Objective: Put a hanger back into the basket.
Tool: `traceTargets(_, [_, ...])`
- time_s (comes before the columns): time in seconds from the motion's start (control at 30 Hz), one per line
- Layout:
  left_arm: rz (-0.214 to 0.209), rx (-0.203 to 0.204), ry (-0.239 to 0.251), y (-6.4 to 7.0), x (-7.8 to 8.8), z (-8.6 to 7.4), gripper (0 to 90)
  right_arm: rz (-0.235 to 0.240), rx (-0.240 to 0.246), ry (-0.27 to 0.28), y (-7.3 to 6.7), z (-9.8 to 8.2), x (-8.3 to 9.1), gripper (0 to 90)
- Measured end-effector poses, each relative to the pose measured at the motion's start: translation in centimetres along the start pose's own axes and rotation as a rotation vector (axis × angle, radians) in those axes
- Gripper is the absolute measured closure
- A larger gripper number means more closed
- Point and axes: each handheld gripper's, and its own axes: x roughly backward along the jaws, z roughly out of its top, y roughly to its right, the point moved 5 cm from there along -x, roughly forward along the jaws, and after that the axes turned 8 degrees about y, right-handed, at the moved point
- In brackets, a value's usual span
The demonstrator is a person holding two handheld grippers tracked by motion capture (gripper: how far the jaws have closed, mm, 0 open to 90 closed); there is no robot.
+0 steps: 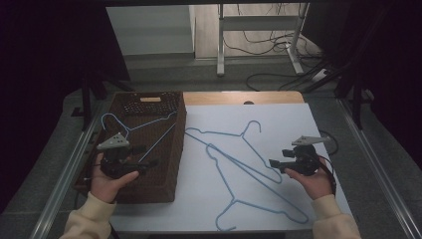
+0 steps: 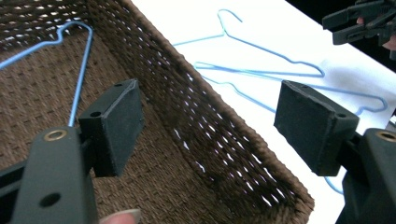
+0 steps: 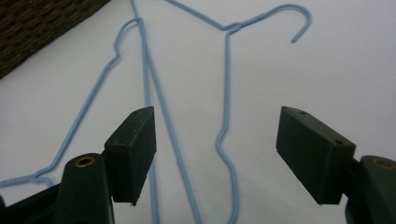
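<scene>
A brown wicker basket (image 1: pixel 164 184) stands at the table's left, and one blue wire hanger (image 1: pixel 149 123) lies inside it. My left gripper (image 1: pixel 148 155) hovers over the basket, open, with nothing between its jaws. In the left gripper view its pads (image 2: pixel 116 126) frame the basket's woven wall (image 2: pixel 187 154), with the hanger (image 2: pixel 77 70) off to the left. Two more blue hangers (image 1: pixel 219 133) (image 1: pixel 263 208) lie crossed on the white sheet (image 1: pixel 278 119). My right gripper (image 1: pixel 276 157) is open at their right end, low over the wires (image 3: pixel 229 84) and gripping none.
The white sheet covers the table right of the basket, with bare room along its far and right edges. Metal rails (image 1: pixel 64 174) run down both table sides. A desk frame and loose cables (image 1: pixel 259 45) stand on the floor beyond.
</scene>
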Motion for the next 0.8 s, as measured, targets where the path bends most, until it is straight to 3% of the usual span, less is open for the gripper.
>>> traceTargets(0.27, [0.004, -0.001, -0.03, 0.2, -0.6, -1.0, 23.6, 0.03, 0.029, 0.008, -1.3, -0.4, 0.3, 29.2])
traceTargets(0.8, [0.005, -0.012, -0.031, 0.4, -0.7, -0.9, 23.4, 0.01, 0.065, -0.013, -1.9, -0.5, 0.1, 29.5])
